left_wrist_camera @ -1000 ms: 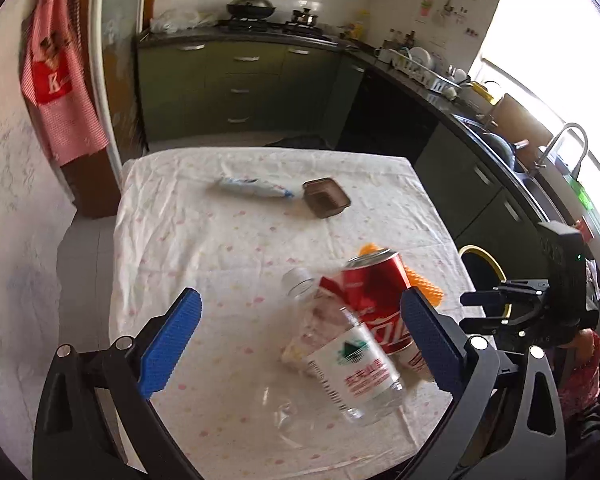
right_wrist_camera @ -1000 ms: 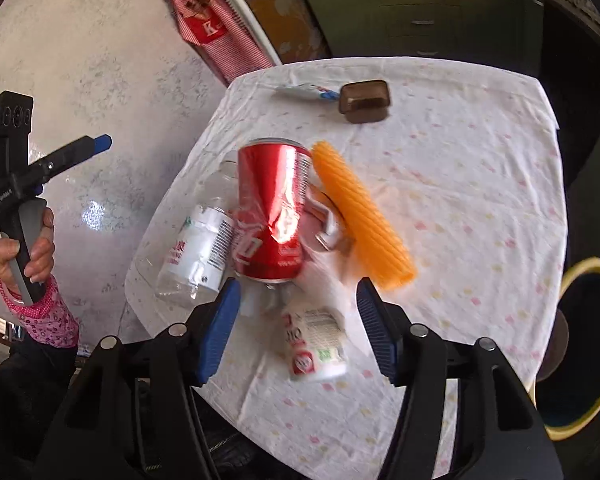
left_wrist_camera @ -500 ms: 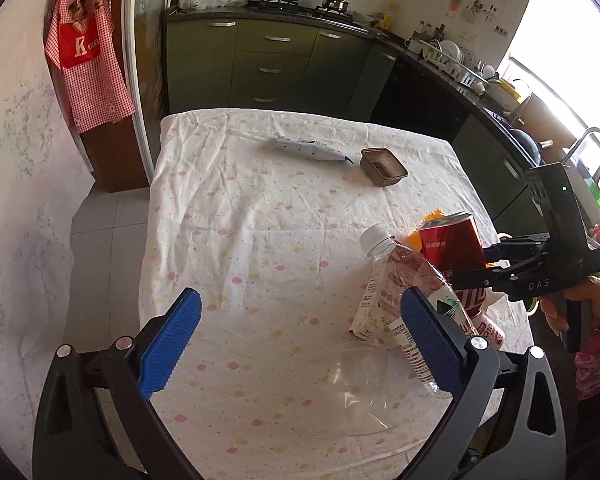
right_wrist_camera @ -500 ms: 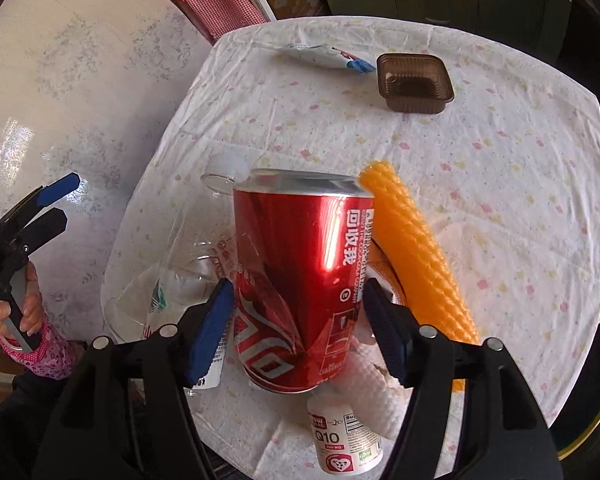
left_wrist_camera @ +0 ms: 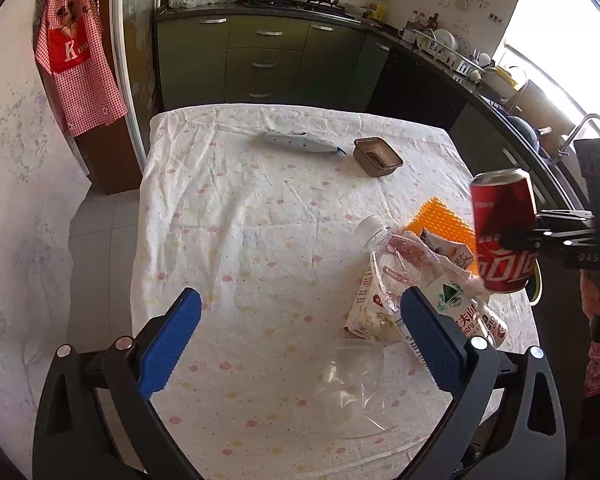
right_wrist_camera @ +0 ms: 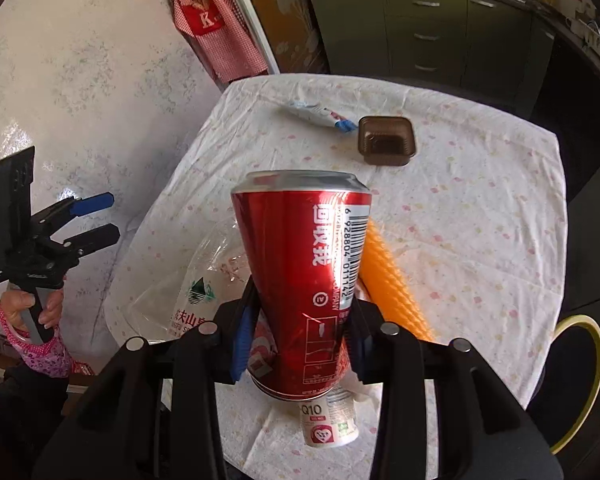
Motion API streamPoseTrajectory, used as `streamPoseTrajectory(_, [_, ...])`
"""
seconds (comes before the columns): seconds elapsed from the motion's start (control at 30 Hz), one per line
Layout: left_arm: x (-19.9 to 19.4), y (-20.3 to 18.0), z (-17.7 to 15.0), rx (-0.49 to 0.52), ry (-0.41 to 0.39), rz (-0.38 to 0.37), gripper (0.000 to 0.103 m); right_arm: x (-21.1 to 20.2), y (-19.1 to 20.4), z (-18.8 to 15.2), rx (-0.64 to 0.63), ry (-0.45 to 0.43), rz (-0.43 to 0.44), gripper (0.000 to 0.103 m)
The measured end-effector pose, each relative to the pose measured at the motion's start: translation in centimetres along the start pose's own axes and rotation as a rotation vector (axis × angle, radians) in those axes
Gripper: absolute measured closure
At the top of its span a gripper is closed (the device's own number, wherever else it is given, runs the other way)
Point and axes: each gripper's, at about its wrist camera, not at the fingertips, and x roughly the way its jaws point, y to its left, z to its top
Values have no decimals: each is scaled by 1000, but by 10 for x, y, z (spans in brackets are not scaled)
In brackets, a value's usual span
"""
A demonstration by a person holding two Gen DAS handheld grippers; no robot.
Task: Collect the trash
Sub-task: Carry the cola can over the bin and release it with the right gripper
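Left wrist view: the left gripper [left_wrist_camera: 298, 344] stood with its blue fingers [left_wrist_camera: 168, 338] spread wide and nothing between them, above the cloth-covered tabletop [left_wrist_camera: 260, 240]. A clear plastic bottle [left_wrist_camera: 396, 264] lay by the right finger among cartons and wrappers, against an orange ridged piece [left_wrist_camera: 444, 226]. A clear plastic bag [left_wrist_camera: 352, 384] lay flat nearer the camera. Farther off lay a flattened tube [left_wrist_camera: 304, 143] and a brown plastic tray [left_wrist_camera: 378, 157]. The red can [left_wrist_camera: 502, 232] hung clear of the tabletop at the right edge, in the right gripper [left_wrist_camera: 540, 236].

Right wrist view: the right gripper [right_wrist_camera: 300, 336] was closing, its fingers pressing the lower half of the red can [right_wrist_camera: 304, 280], which stood upright and dented. Below it lay a small white bottle [right_wrist_camera: 328, 424]; the orange ridged piece [right_wrist_camera: 392, 288] lay just right. The left gripper [right_wrist_camera: 94, 218] showed at the left, held in a hand [right_wrist_camera: 32, 306].
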Motion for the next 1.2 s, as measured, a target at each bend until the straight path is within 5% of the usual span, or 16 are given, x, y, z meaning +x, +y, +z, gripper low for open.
streamPoseTrajectory(0.23, [5,-19,3,42,15,6,5,-77,-101,-40,200,-133,-229,66])
streamPoseTrajectory(0.43, [12,-36,11,66,24,17,5,-76,-218,-101,401,-46,-478,66])
streamPoseTrajectory(0.63, [21,-58,20,105,44,29,5,-35,-289,-147,533,71,-509,66])
streamPoseTrajectory(0.77, [27,-72,28,137,60,26,5,-24,-315,-158,596,62,-509,59])
streamPoseTrajectory(0.97, [32,-90,47,215,56,-8,5,-36,-314,-157,595,2,-485,54])
streamPoseTrajectory(1.2, [43,-112,95,408,12,-167,5,-42,-294,-156,573,-27,-464,49])
